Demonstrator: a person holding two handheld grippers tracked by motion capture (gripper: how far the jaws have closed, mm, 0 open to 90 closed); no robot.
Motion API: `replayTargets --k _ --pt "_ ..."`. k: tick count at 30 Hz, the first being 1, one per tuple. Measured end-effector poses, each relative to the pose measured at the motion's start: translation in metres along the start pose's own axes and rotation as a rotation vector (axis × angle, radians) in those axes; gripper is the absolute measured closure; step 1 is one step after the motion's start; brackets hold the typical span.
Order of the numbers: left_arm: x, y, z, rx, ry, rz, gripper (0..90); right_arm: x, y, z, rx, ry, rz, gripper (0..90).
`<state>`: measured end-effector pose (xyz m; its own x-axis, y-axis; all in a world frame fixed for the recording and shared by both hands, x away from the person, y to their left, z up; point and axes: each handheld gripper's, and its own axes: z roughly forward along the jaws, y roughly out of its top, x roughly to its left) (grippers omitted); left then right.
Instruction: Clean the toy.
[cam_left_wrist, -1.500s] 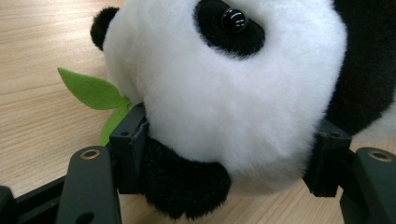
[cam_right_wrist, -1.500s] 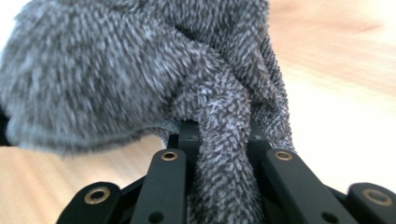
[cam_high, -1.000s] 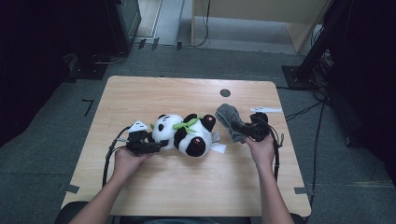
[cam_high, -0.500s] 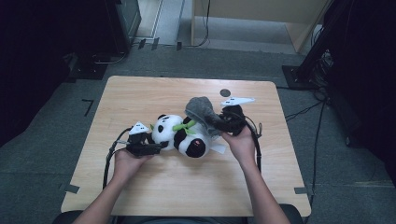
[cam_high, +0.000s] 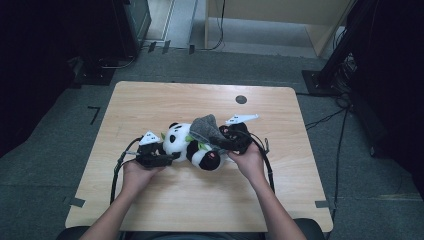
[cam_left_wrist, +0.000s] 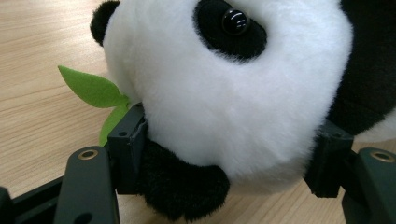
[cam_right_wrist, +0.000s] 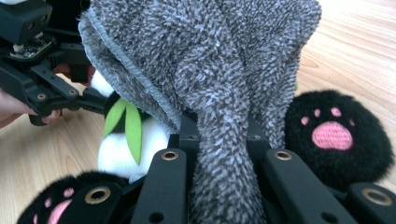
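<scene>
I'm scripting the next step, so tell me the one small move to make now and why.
Probably carry the grey cloth a little further over the panda and lower it. The right gripper is shut on the cloth, which hangs just above the toy, while the left gripper grips the panda's head, steadying it.

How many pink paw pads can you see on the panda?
2: one on the black paw right of the grey cloth, one on the paw at bottom left. Others may be hidden.
</scene>
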<state>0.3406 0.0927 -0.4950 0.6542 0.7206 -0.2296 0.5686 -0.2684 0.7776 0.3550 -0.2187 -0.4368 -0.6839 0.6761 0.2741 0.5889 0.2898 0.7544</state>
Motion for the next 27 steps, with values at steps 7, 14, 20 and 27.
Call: replayTargets --k 7,14,20,27 --pt "0.002 0.001 0.0 0.004 -0.013 -0.015 31.0 -0.009 -0.015 -0.009 0.013 -0.002 0.022 78.3" --pt "0.004 0.002 0.001 0.001 -0.029 -0.021 30.6 -0.015 -0.031 -0.013 0.023 -0.042 0.016 78.8" --pt "0.006 0.004 0.002 -0.001 -0.04 -0.024 30.7 -0.023 -0.042 -0.017 0.062 -0.087 0.023 78.7" --pt "0.008 0.005 0.002 -0.003 -0.049 -0.031 30.8 -0.03 -0.051 -0.014 0.142 -0.157 0.045 78.8"
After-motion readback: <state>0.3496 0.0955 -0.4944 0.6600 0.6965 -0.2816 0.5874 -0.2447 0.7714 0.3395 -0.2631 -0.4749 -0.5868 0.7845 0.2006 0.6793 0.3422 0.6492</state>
